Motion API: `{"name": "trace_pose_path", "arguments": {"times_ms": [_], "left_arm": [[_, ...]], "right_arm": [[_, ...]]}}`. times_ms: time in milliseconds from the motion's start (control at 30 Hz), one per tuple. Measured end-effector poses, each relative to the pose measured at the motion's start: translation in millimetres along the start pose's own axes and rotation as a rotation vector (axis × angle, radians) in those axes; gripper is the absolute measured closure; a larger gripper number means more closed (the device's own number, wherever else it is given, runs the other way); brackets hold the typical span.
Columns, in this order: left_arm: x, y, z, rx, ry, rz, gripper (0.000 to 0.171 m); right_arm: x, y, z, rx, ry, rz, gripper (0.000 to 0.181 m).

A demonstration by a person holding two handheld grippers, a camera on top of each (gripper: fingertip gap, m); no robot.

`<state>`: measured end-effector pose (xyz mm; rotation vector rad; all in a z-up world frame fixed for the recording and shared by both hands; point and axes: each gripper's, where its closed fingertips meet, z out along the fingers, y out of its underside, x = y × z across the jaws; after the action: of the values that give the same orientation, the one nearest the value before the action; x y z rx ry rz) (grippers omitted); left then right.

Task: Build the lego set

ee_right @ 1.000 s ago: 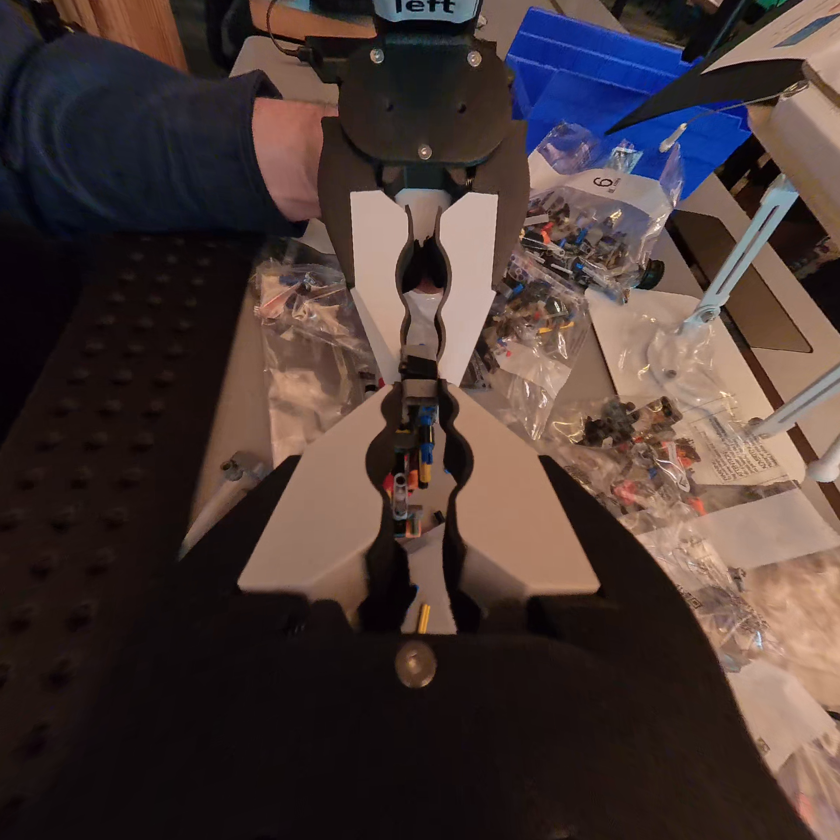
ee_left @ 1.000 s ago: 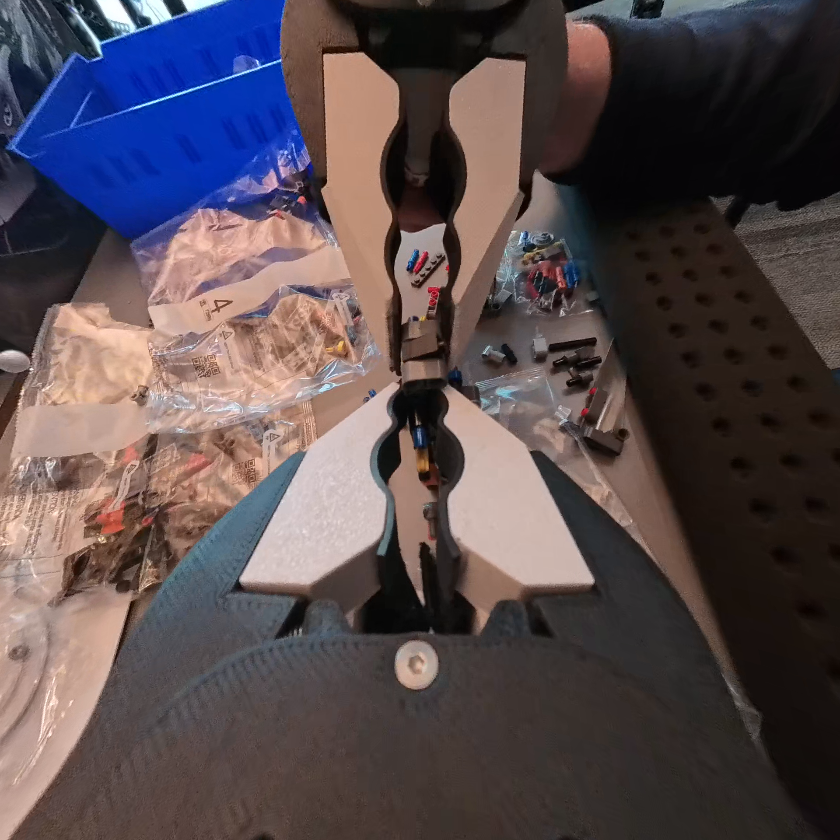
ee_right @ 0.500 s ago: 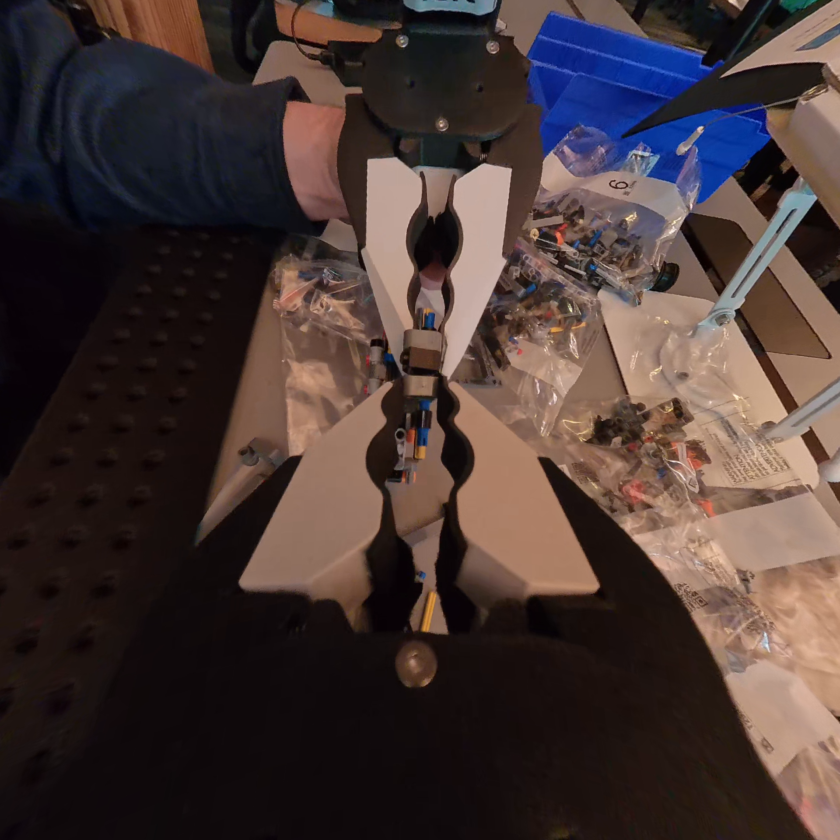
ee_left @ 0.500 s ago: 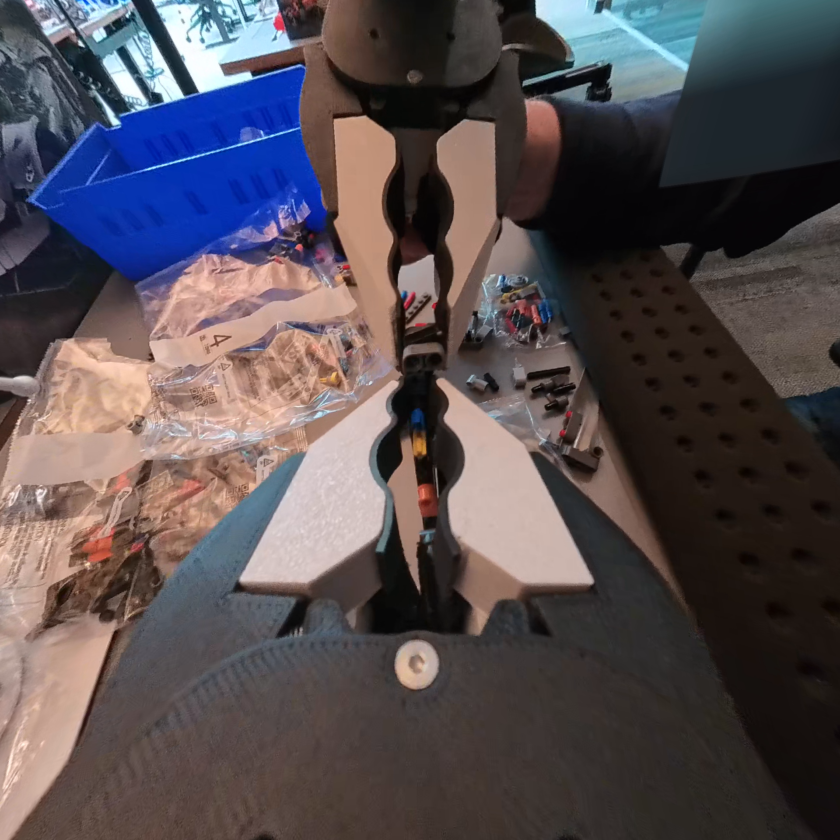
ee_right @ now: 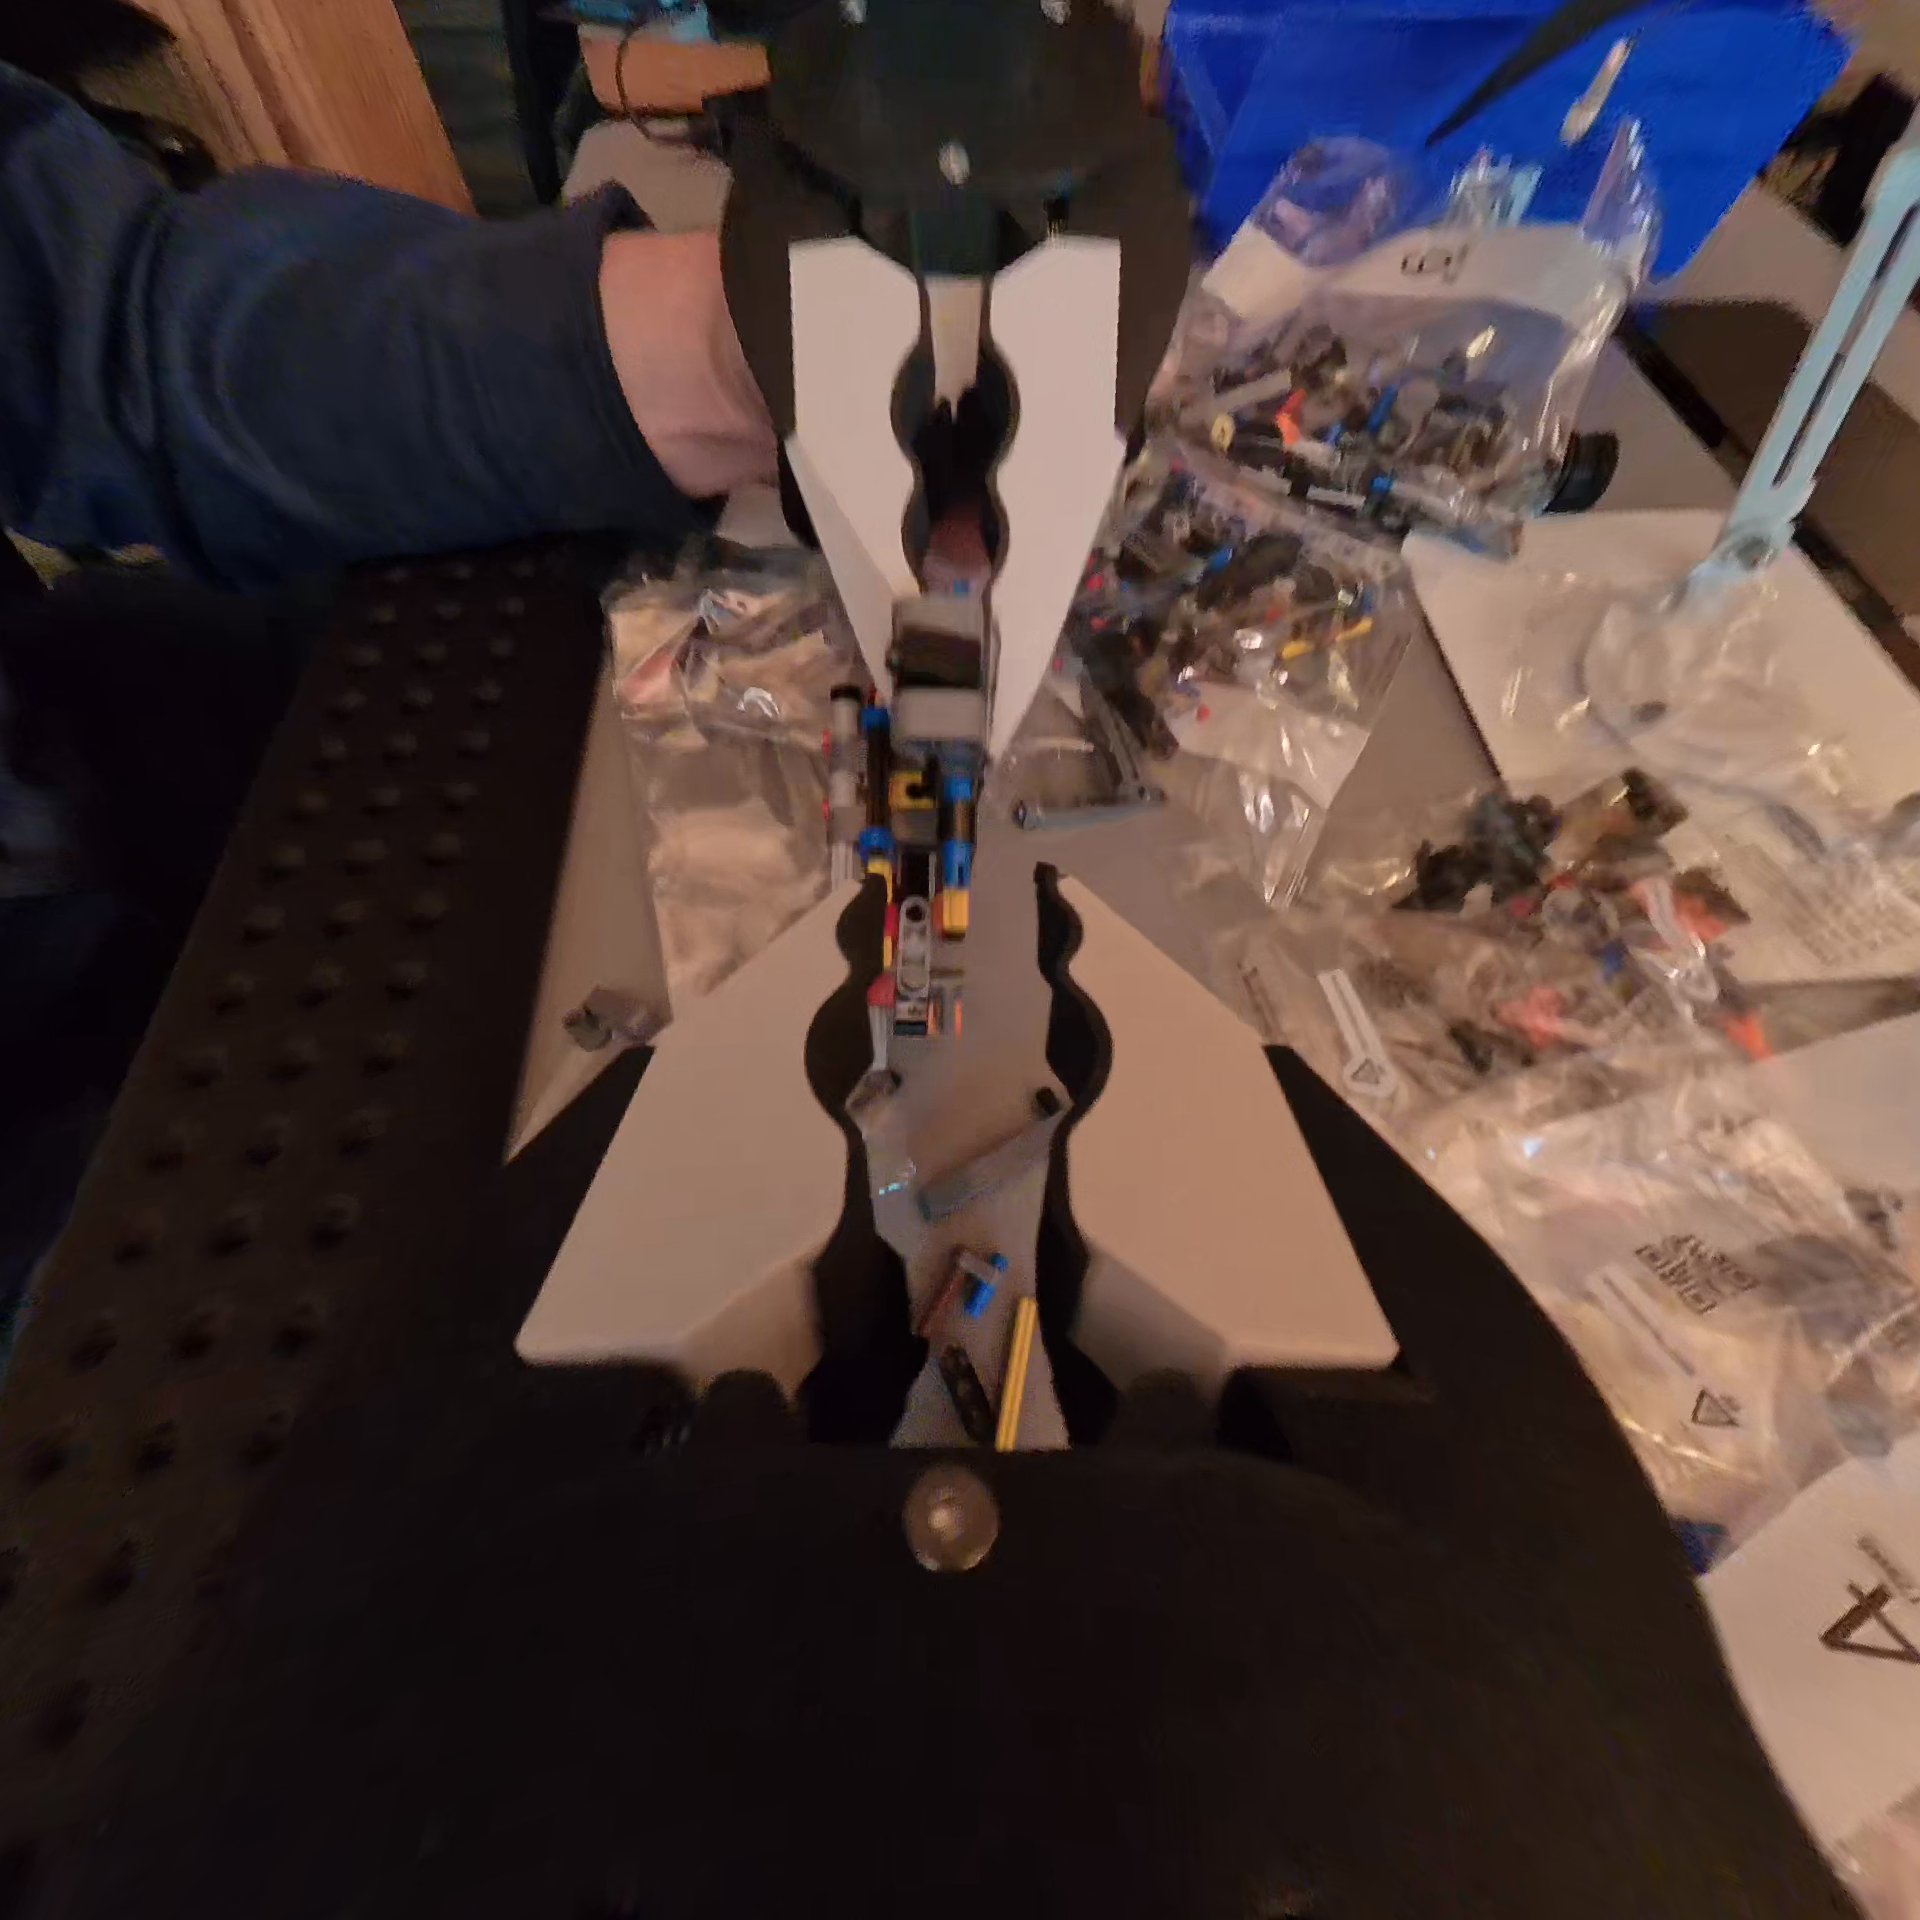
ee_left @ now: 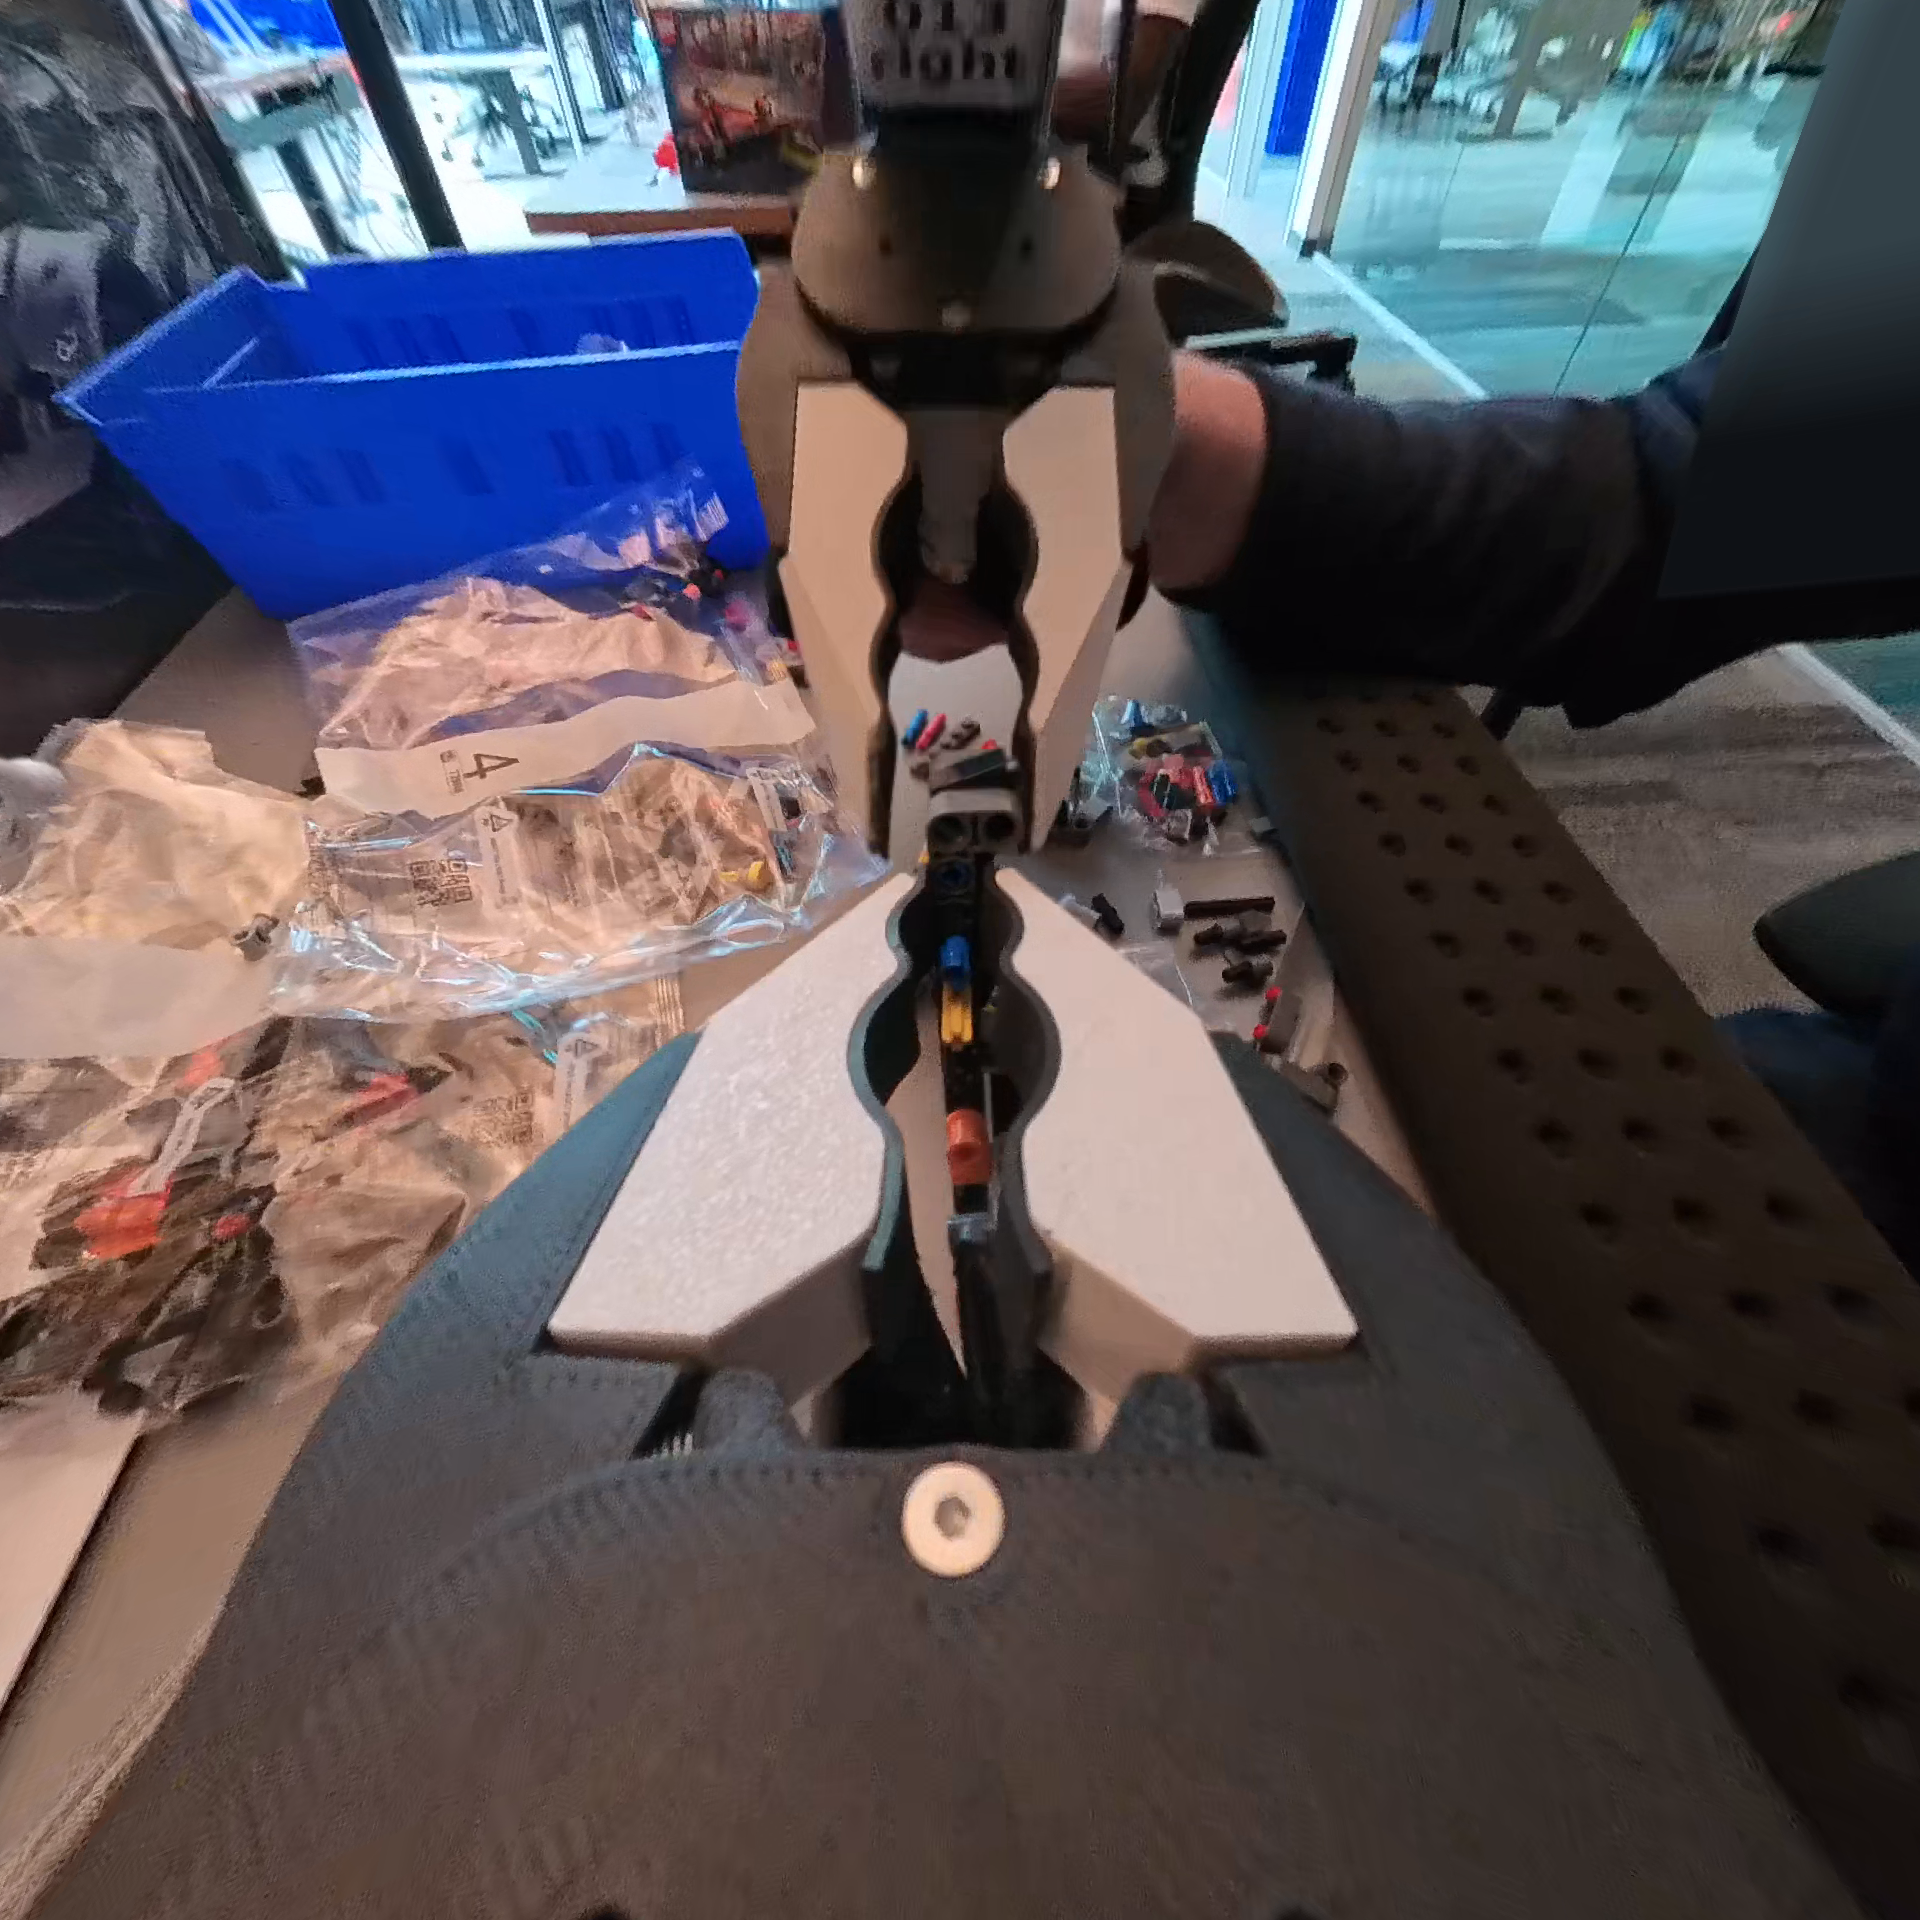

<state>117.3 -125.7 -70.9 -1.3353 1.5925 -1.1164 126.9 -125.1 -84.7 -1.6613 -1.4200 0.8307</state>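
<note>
My left tongs (ee_left: 958,888) are pinching the slim lego assembly (ee_left: 961,1039), black beams studded with bright pins. Just beyond, my right tongs (ee_left: 956,842) are gaping open at its grey, two-holed tip. Crinkled clear bags (ee_left: 540,862) are lying far left.

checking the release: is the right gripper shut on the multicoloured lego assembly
No: the right gripper stands open, a clear gap beside the multicoloured lego assembly.

Printed matter, wording not transcribed: label plate atop the right gripper (ee_left: 961,821); white numbered strip on a clear parts bag (ee_left: 561,748); code stickers on a second bag (ee_left: 442,883); numbered bag label (ee_right: 1444,260); code-and-triangle print on a near bag (ee_right: 1683,1278); marked paper sheet (ee_right: 1870,1642).
</note>
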Motion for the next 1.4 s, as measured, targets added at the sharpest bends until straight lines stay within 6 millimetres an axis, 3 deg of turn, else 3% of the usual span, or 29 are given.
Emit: {"name": "trace_pose_path", "arguments": {"times_ms": [133, 267, 367, 467, 633, 700, 767, 900, 967, 1067, 1400], "left_arm": [[1, 5, 7, -0.022, 0.012, 0.002, 0.165], [-3, 4, 7, -0.015, -0.005, -0.004, 0.165], [-16, 6, 4, -0.001, -0.050, -0.056, 0.165], [-18, 4, 3, 0.018, -0.047, -0.081, 0.165], [-23, 8, 7, 0.010, -0.059, -0.126, 0.165], [-32, 9, 4, 0.011, -0.102, -0.146, 0.165], [-38, 11, 1, 0.013, -0.118, -0.176, 0.165], [-41, 13, 2, 0.029, -0.105, -0.232, 0.165], [-43, 13, 2, 0.030, -0.113, -0.238, 0.164], [-43, 13, 3, 0.031, -0.112, -0.242, 0.165], [-47, 21, -1, -0.020, -0.140, -0.231, 0.164]], "right_arm": [[1, 15, 17, -0.078, -0.012, 0.018, 0.154], [1, 15, 23, -0.079, -0.009, 0.030, 0.177], [11, 18, 13, -0.099, 0.045, 0.035, 0.166], [8, 14, -1, -0.083, 0.043, -0.009, 0.162], [14, 22, -3, -0.166, 0.115, -0.070, 0.161], [7, 17, -7, -0.139, 0.083, -0.087, 0.170], [1, 12, -6, -0.124, 0.060, -0.107, 0.175], [9, 18, 12, -0.182, 0.131, -0.159, 0.152], [9, 28, 23, -0.242, 0.134, -0.189, 0.158], [17, 26, 30, -0.240, 0.183, -0.200, 0.178], [23, 26, 18, -0.237, 0.210, -0.192, 0.181]]}}
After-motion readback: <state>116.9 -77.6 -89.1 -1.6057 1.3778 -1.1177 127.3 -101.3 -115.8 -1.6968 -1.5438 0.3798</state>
